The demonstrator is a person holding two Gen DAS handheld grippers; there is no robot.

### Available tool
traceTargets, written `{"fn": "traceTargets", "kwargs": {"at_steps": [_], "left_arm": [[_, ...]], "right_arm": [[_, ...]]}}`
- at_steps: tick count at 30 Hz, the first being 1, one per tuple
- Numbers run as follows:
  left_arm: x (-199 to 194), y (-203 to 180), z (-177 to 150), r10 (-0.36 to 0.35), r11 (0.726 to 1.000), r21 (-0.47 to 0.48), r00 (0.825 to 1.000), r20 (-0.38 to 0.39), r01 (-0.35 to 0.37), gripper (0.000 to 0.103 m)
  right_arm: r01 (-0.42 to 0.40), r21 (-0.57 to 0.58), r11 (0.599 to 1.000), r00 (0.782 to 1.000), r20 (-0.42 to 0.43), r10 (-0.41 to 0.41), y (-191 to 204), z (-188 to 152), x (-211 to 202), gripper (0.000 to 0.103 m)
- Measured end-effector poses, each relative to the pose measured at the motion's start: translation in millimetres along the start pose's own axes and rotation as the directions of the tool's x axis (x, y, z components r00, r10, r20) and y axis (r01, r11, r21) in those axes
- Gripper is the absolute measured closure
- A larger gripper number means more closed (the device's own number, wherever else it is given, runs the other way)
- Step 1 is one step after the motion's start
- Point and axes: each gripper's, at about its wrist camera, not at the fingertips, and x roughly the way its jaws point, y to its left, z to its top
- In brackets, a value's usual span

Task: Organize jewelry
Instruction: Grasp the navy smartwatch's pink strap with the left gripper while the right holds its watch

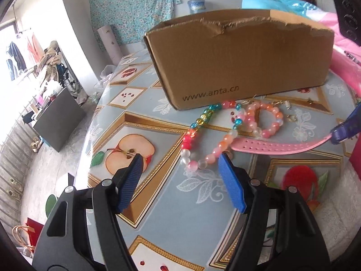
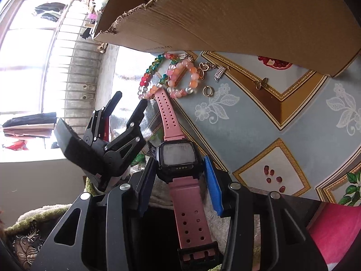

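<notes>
A cardboard box [image 1: 239, 54] stands on the table [image 1: 158, 192]. In front of it lie a long multicoloured bead bracelet [image 1: 198, 133], a pink bead bracelet [image 1: 266, 119] and small metal charms [image 2: 220, 73], with a ring [image 2: 207, 91]. My left gripper [image 1: 180, 160] is open and empty, just short of the long bracelet. My right gripper [image 2: 179, 164] is shut on a pink-strapped digital watch [image 2: 177, 155]; its strap [image 1: 279, 146] reaches toward the beads. The box [image 2: 225, 13] fills the top of the right wrist view, and my left gripper [image 2: 130, 100] shows there at left.
The table has a fruit-patterned cloth and a rounded edge at left [image 1: 90, 135]. Pink fabric [image 1: 347, 67] lies right of the box. A blue bag [image 1: 270, 0] sits behind it. A grey cabinet [image 1: 58, 122] and a railing [image 2: 74, 72] stand beyond the table.
</notes>
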Motion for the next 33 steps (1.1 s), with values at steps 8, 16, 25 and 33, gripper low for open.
{"fn": "traceTargets", "kwargs": {"at_steps": [8, 16, 25, 33], "left_arm": [[-22, -69, -12, -0.137, 0.939, 0.326, 0.989, 0.063, 0.110, 0.037], [-11, -93, 1, -0.160, 0.922, 0.360, 0.987, 0.025, 0.140, 0.062], [-9, -97, 13, -0.162, 0.919, 0.363, 0.987, -0.001, 0.152, 0.076], [-12, -98, 25, -0.197, 0.926, 0.314, 0.977, -0.078, 0.211, 0.091]], "right_arm": [[-0.015, -0.015, 1.000, 1.000, -0.003, 0.015, -10, 4, -12, 0.060], [-0.064, -0.055, 0.996, 0.998, 0.003, 0.065, -19, 1, -23, 0.060], [-0.111, -0.108, 0.988, 0.994, 0.002, 0.112, -28, -6, -36, 0.060], [-0.173, -0.102, 0.980, 0.984, 0.018, 0.175, -47, -6, -44, 0.060]]}}
